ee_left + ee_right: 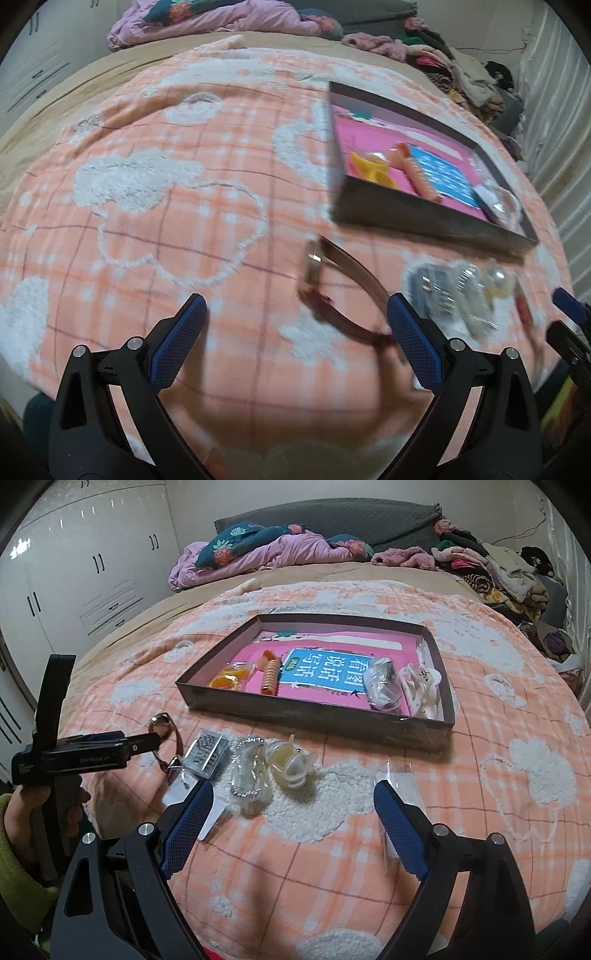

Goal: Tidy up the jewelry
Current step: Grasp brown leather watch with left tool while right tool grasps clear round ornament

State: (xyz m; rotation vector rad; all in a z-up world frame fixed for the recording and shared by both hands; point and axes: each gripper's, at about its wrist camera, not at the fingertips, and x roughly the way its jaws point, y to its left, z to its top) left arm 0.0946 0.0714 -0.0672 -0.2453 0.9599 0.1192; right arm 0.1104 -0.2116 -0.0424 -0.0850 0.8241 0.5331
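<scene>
My right wrist view shows the whole box (424,734) on the blanket (480,812), with the packets in its right end; my left wrist view cuts that end short. The watch (332,288) lies on the blanket just before the box, its strap running from the near right to the far left, and blurred. My left gripper (295,332) stands released above it. My right gripper (291,827) is spread wide, empty. The bagged pieces (251,775) beside the watch are hard to make out.
</scene>
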